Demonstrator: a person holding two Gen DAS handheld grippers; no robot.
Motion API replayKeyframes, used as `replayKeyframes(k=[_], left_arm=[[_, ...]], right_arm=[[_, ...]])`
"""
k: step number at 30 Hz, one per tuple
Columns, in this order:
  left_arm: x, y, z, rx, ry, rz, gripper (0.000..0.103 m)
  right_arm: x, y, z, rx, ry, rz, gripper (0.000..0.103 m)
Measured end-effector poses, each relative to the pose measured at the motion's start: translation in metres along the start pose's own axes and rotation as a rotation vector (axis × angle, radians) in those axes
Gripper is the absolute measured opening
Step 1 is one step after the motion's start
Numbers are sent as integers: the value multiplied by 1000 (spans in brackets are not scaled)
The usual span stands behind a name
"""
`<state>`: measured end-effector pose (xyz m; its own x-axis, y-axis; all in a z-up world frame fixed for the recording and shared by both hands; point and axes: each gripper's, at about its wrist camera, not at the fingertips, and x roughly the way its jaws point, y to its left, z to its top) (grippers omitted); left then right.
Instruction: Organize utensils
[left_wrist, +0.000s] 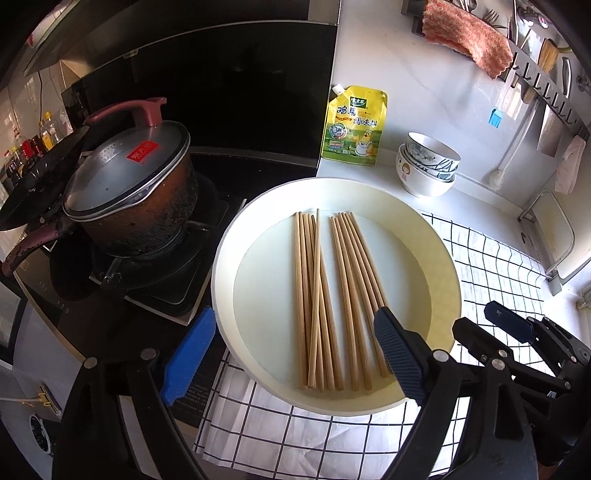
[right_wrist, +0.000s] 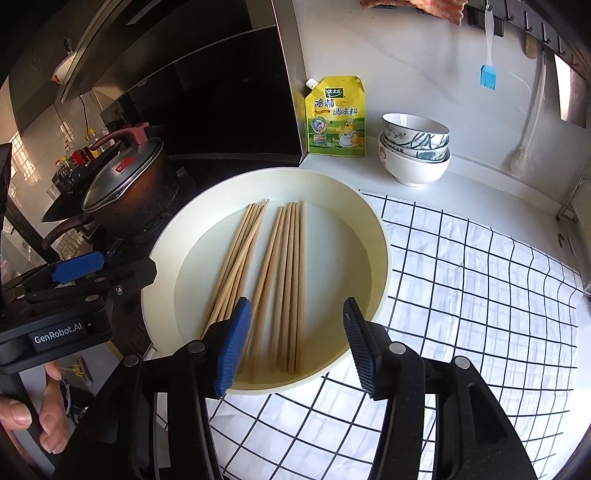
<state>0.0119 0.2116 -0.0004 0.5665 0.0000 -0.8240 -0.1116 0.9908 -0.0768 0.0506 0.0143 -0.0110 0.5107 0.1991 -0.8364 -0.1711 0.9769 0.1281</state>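
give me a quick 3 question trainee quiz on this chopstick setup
1. True or false: the chopsticks lie in two bundles inside the round cream tray.
2. Which stands nearest the stacked bowls? A) the lidded pot B) the yellow seasoning pouch C) the blue silicone brush
3. Fill in: the jaws of the right gripper hold ____.

Key
1. True.
2. B, the yellow seasoning pouch; the lidded pot sits on the stove and the blue silicone brush hangs on the wall.
3. Nothing; they stand open above the tray's near edge.
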Motion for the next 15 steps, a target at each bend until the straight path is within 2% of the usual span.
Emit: replayKeyframes(k=[15], left_arm=[[-1, -1, 2, 0, -3, 10, 91]], right_arm=[[-6, -4, 0, 1, -14, -16, 53]])
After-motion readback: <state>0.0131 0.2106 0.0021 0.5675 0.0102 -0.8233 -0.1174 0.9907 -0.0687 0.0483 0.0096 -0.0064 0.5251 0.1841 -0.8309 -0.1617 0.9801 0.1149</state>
